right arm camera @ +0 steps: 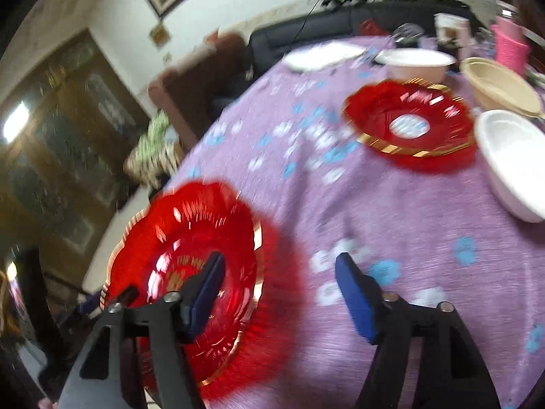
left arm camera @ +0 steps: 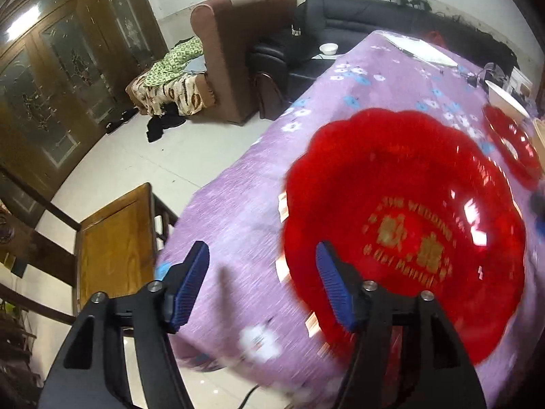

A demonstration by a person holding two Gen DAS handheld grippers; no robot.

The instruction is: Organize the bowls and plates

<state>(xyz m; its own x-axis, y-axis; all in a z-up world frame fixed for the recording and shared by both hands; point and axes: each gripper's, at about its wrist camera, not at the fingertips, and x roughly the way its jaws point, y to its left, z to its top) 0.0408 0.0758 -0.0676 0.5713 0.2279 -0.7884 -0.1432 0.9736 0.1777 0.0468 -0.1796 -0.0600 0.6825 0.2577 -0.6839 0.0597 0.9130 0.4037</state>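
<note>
At the near corner of the purple flowered tablecloth (left arm camera: 238, 204) lies the nearest red plate (left arm camera: 405, 235), a scalloped, glossy plastic dish with gold lettering in its well and a gold-trimmed rim. In the left wrist view it sits at about two o'clock from the left gripper (left arm camera: 262, 286), whose blue pads stand wide apart and hold nothing; the right-hand pad overlaps the plate's near edge, though whether it touches is unclear through the blur. In the right wrist view the same plate (right arm camera: 190, 266) is at nine o'clock, and the right gripper (right arm camera: 279, 293) is likewise spread wide and empty above bare cloth.

The plate looks light, thin and stiff, with a slick surface, so a firm pinch across the raised rim seems the best hold.

Farther off at one o'clock sit a second red plate (right arm camera: 408, 122), a white bowl (right arm camera: 514, 163), a beige bowl (right arm camera: 500, 81) and another white bowl (right arm camera: 417, 63), apparently the stack to join.
</note>
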